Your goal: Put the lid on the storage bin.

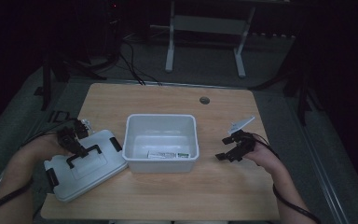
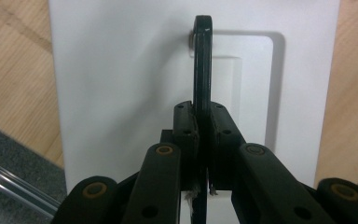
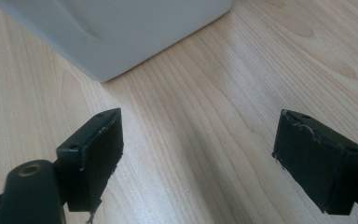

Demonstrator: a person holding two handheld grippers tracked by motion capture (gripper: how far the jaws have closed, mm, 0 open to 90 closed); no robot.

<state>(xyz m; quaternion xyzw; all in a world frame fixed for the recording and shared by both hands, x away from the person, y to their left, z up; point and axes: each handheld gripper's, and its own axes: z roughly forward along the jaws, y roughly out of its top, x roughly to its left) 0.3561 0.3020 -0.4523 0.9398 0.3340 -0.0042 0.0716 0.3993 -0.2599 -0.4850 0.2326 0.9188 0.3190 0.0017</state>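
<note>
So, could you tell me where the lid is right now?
In the high view the lid lies flat at the table's near left, just left of the open white bin, with the left gripper shut on its black handle.

**Around the Table**

The wooden table (image 1: 177, 100) has a small round hole (image 1: 204, 100) near its far edge. Behind it, on the grey floor (image 1: 205, 65), stands a white frame with two legs (image 1: 205, 28). Black cables (image 1: 133, 67) lie there too.
</note>
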